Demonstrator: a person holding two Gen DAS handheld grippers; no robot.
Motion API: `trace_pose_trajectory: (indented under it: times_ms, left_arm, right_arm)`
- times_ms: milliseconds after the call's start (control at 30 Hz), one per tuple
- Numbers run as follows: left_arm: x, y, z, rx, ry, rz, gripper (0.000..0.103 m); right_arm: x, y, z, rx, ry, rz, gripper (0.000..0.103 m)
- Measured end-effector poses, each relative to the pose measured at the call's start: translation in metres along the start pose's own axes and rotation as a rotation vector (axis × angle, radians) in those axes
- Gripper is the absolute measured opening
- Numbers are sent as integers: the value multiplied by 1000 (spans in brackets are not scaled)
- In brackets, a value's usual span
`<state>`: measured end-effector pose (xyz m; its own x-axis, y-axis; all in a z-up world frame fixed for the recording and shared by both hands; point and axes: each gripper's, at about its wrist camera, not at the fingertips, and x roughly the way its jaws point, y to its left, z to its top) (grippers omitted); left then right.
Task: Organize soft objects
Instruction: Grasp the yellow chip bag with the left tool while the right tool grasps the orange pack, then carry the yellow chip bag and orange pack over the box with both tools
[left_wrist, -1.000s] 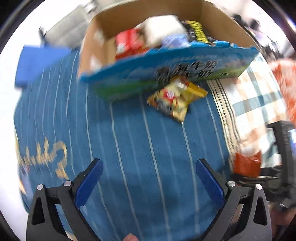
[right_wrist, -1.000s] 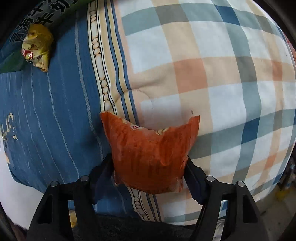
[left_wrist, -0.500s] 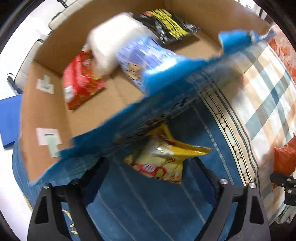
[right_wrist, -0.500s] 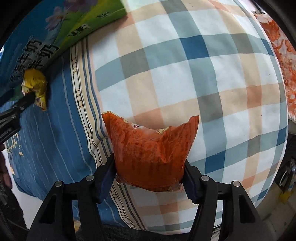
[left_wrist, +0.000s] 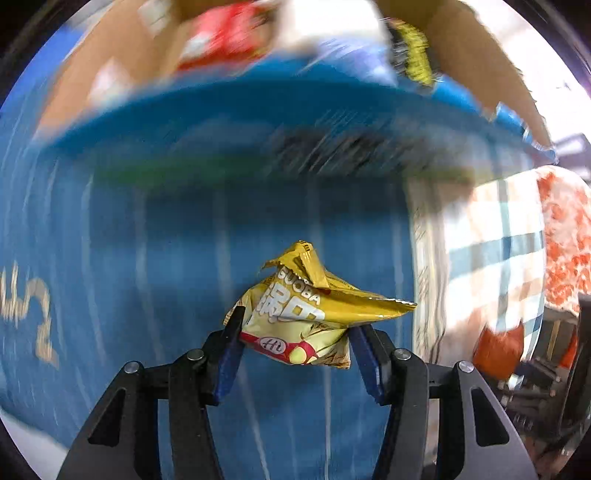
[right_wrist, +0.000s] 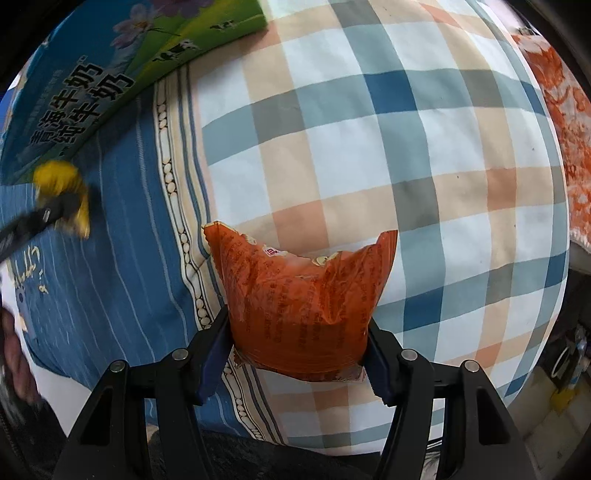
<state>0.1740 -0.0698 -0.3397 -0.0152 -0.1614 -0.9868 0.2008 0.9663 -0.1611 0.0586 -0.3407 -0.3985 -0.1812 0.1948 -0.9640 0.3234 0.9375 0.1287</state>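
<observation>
My left gripper (left_wrist: 295, 325) is shut on a crumpled yellow snack bag (left_wrist: 310, 314) and holds it above the blue striped bedding (left_wrist: 147, 258). The bag also shows in the right wrist view (right_wrist: 62, 192), blurred. My right gripper (right_wrist: 299, 339) is shut on an orange snack bag (right_wrist: 299, 299) above the plaid bedding (right_wrist: 406, 147). The orange bag also shows at the right edge of the left wrist view (left_wrist: 498, 347). The open cardboard box (left_wrist: 258, 122) with blue printed sides lies ahead and holds several snack packs, blurred.
The box's blue and green printed side (right_wrist: 92, 85) is at the upper left in the right wrist view. An orange patterned cloth (right_wrist: 565, 129) lies at the far right of the bed. The bed edge and floor clutter (right_wrist: 569, 362) are at the lower right.
My left gripper moved to the yellow bag by the box, shut on it and lifted it. My right gripper kept hold of the orange bag and shifted slightly over the plaid bedding.
</observation>
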Motion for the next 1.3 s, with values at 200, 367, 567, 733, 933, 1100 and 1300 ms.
trace_pose_trajectory:
  times_ms: [200, 367, 567, 733, 933, 1100, 1300]
  left_arm:
    - [-1, 21, -59, -108, 102, 24, 52]
    - [30, 34, -76, -148, 170, 79, 53]
    - [44, 8, -58, -99, 143, 148, 56]
    - [62, -2, -48, -94, 141, 170, 57]
    - [59, 11, -60, -94, 125, 163, 55]
    - [46, 15, -72, -86, 106, 176, 53]
    - [-10, -5, -83, -69, -8, 168, 53]
  right_arm:
    - [6, 19, 18, -80, 42, -31, 66]
    - [18, 39, 22, -149, 64, -85, 66]
    - [28, 52, 22, -167, 78, -113, 66]
    - [24, 60, 16, -172, 72, -132, 66]
    - [26, 70, 20, -182, 66, -153, 66]
    - [25, 71, 18, -182, 54, -159, 61]
    - [-17, 76, 6, -191, -23, -116, 58]
